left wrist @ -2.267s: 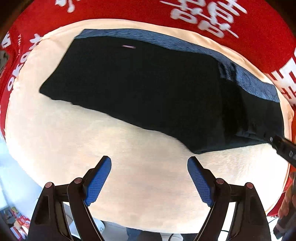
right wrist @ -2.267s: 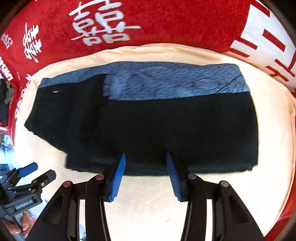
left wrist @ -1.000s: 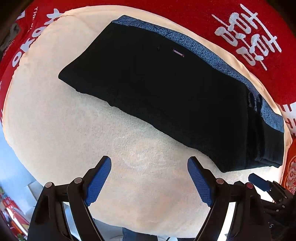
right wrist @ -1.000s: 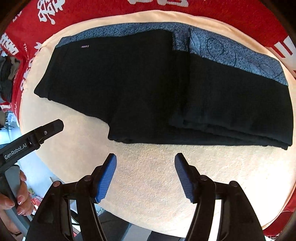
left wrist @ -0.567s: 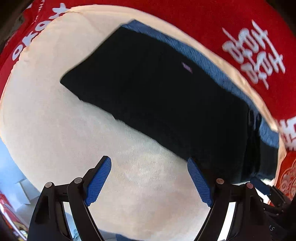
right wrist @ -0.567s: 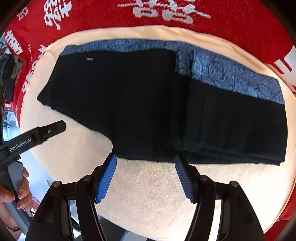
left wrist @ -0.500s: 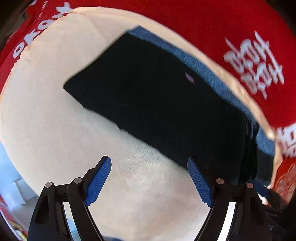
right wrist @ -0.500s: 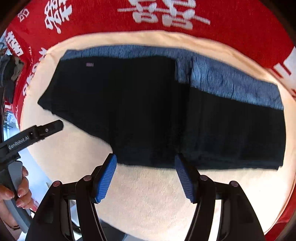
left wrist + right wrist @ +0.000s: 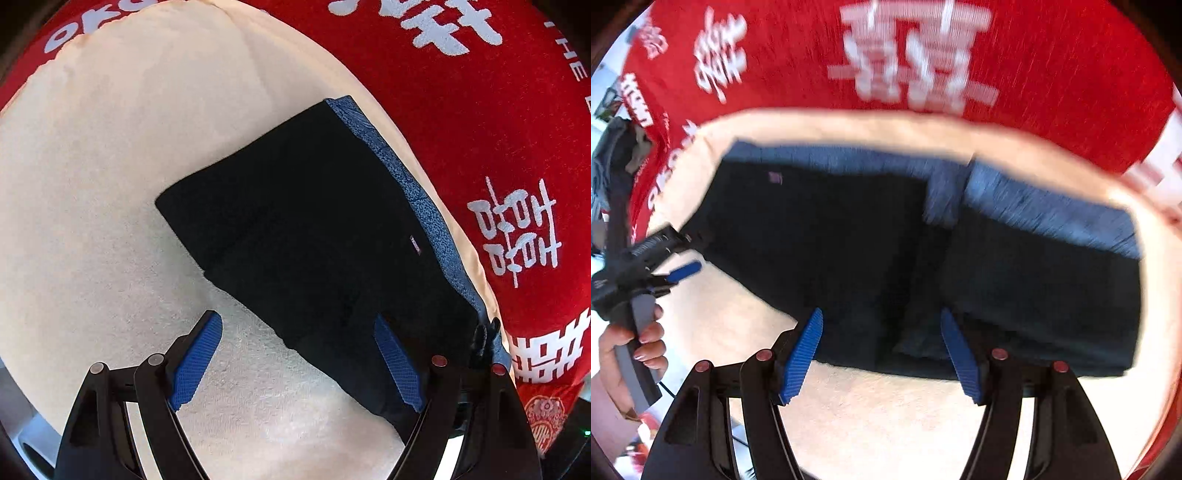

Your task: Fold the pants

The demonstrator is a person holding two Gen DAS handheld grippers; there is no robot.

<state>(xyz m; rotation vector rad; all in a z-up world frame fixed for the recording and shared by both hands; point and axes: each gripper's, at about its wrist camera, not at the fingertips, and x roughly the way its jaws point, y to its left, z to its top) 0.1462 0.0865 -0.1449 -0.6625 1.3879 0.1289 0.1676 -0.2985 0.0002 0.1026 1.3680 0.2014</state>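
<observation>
Pants [image 9: 886,258] lie part-folded on cream pad [image 9: 92,184]. My left hand-held gripper [image 9: 299,358] and right hand-held gripper [image 9: 882,350] both gape wide, empty. Risk: pinching one layer only, so fold slumps.

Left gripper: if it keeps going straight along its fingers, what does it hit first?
Probably the near edge of the black pants, where they lie on the cream towel. The left gripper is open and empty, straddling that edge; depth is unclear, so the towel could come first.
</observation>
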